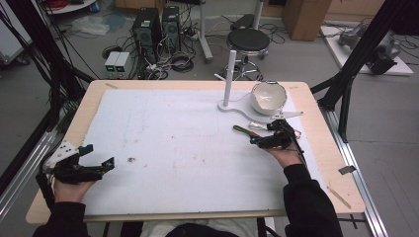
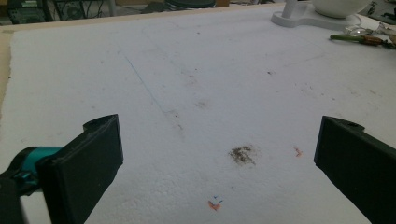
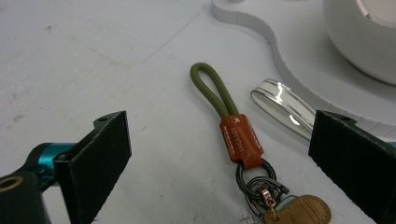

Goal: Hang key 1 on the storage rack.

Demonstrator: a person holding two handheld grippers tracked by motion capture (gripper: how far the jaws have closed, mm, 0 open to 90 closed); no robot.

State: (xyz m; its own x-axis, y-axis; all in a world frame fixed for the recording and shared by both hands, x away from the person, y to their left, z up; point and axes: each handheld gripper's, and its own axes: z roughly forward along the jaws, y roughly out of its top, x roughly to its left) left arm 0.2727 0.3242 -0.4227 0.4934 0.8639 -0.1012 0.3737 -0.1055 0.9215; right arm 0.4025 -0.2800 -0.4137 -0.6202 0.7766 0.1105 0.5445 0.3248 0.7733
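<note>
Work in hand: the right gripper (image 3: 219,140) is lined up on a keychain (image 3: 240,140) lying on the white foam mat (image 1: 173,138); judged to be the approach to a pick.

Keychain location: flat on the mat, near the right gripper's tip in the high view (image 1: 243,130), just beside the curved edge of the white stand base (image 3: 261,28). Olive cord loop (image 3: 212,91) points away from the gripper; the brown leather tab (image 3: 242,139) sits mid-length; the metal rings (image 3: 259,182) and a tan fob (image 3: 299,211) lie nearest the camera.

Nearby items: a shiny band (image 3: 282,105) lies just right of the tab, close to the right jaw. A white bowl (image 1: 268,97) rests on the stand base beside an upright post (image 1: 230,76).

Right gripper state: jaws spread wide, holding nothing, the keychain between them.

Left gripper state: left gripper (image 1: 96,158) spread, holding nothing, low over bare mat at the near left, well apart from the keychain.

Hand pose: right hand (image 1: 285,155) reaches forward, forearm angled in from the bottom right; left hand (image 1: 69,190) sits near the table's front edge.

Advice for the step: centre the jaws on the leather tab, the firmest part; descend until the pads flank it, and keep the right jaw off the shiny band before closing.
</note>
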